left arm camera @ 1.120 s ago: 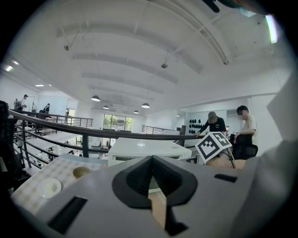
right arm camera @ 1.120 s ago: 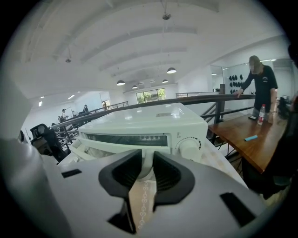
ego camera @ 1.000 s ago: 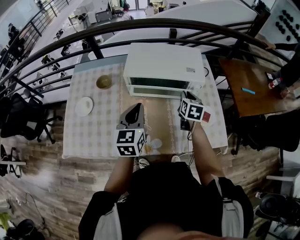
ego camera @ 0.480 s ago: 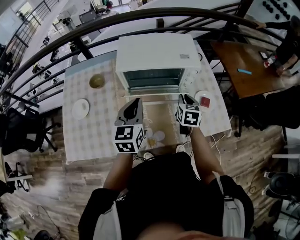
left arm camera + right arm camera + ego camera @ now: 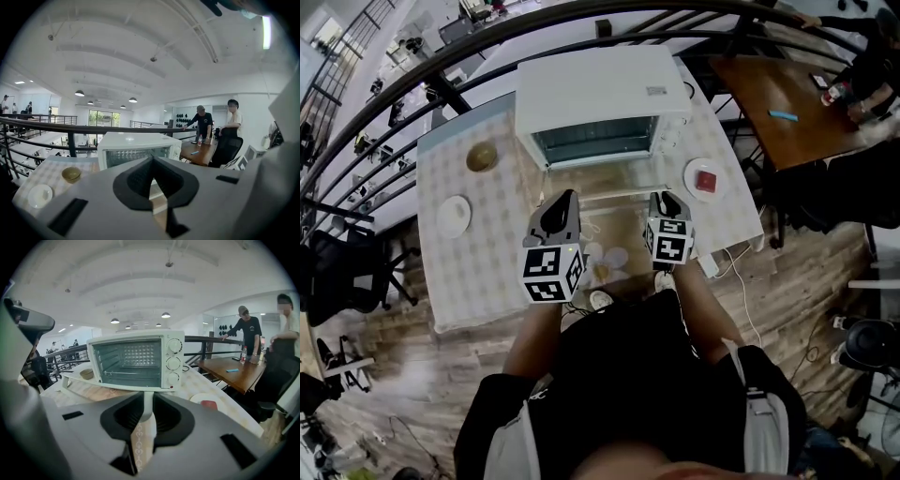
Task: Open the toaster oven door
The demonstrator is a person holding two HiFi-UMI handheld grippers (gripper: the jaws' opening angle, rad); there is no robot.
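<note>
Left gripper (image 5: 566,197) seemingly shut — toaster oven door (image 5: 605,180) open.

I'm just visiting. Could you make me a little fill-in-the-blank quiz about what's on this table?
The door of the toaster oven is ___.
The oven's front carries ___ knobs.
The plate on the oven's right holds a ___ item.
The bowl sits to the oven's ___.
Missing words: open; three; red; left.

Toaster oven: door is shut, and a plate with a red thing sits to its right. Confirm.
No. The toaster oven door is open, folded down in front, as the right gripper view shows. The plate with the red thing does sit to its right.
</note>
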